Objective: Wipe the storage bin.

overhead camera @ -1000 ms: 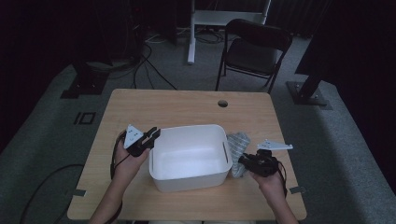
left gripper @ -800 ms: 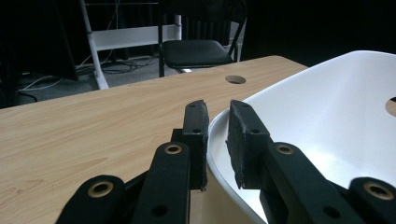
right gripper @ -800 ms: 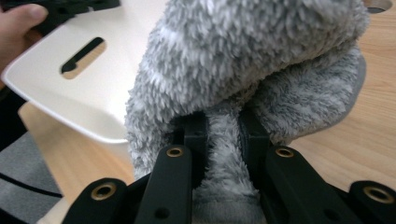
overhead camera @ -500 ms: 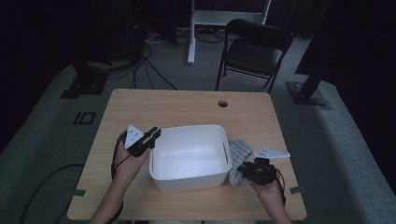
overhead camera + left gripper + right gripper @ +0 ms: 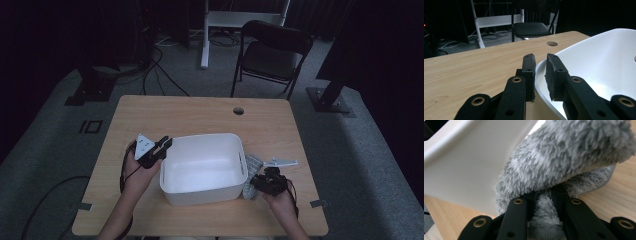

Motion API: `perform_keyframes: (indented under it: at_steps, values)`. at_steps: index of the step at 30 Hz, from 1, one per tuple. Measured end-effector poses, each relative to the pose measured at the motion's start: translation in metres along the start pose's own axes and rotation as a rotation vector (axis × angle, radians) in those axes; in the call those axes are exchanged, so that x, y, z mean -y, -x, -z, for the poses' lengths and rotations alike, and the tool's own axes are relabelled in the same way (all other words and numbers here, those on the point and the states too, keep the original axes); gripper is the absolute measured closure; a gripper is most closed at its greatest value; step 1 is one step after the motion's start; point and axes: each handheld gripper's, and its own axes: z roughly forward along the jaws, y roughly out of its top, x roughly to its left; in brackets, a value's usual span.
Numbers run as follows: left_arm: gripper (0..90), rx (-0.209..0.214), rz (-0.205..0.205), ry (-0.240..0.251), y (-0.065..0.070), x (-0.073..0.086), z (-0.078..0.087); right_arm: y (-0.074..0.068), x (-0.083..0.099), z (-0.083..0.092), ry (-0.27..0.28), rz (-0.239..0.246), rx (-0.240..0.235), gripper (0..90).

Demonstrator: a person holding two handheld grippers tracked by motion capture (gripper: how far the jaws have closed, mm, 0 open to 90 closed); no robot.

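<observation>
Left hand-held gripper (image 5: 163, 146) clamps the left rim of the white tub (image 5: 202, 170), mid-worktop (image 5: 200, 112). Right hand-held gripper (image 5: 257, 183) pinches the fluffy grey cloth (image 5: 251, 169), which lies on the worktop against the tub's right wall.

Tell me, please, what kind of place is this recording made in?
Probably a dim studio or lab set up for recording. A single wooden table stands on grey carpet, cables run across the floor, dark stands flank it, and a black folding chair waits behind.
</observation>
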Motion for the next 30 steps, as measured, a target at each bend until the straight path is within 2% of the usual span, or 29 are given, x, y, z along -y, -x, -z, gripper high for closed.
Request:
perform_keyframes:
  at_steps: [5, 9, 16, 18, 22, 23, 26, 28, 29, 30]
  values:
    - [77.6, 0.001, 0.004, 0.003, 0.0, 0.0, 0.0, 0.008, 0.003, -0.016, -0.048, -0.017, 0.009, 78.6]
    - [77.6, 0.007, 0.008, 0.006, -0.001, 0.001, 0.0, 0.012, 0.006, -0.024, -0.065, -0.029, 0.017, 78.6]
    - [77.6, 0.027, 0.011, -0.001, -0.002, 0.001, 0.001, 0.017, 0.004, -0.019, -0.056, -0.033, 0.011, 78.5]
    - [77.5, 0.041, 0.016, -0.009, -0.001, 0.0, 0.001, 0.022, 0.0, -0.01, -0.025, -0.045, 0.001, 78.4]
    - [77.3, 0.056, 0.011, -0.022, -0.002, -0.001, 0.002, 0.027, -0.011, 0.008, 0.041, -0.038, 0.022, 78.4]
    - [77.2, 0.073, 0.021, -0.029, -0.003, -0.003, 0.003, 0.03, -0.014, 0.012, 0.054, -0.044, 0.026, 78.4]
    - [74.9, 0.086, 0.032, -0.025, -0.004, -0.004, 0.004, 0.035, -0.017, 0.018, 0.077, -0.053, 0.036, 78.4]
    - [71.6, 0.094, 0.027, -0.006, -0.009, -0.009, 0.006, 0.042, -0.019, 0.023, 0.101, -0.075, 0.037, 78.4]
    - [70.4, 0.1, 0.03, 0.026, -0.015, -0.015, 0.009, 0.043, -0.019, 0.023, 0.105, -0.079, 0.037, 78.3]
    - [69.0, 0.1, 0.03, 0.026, -0.015, -0.015, 0.009, 0.044, -0.019, 0.024, 0.107, -0.082, 0.035, 78.4]
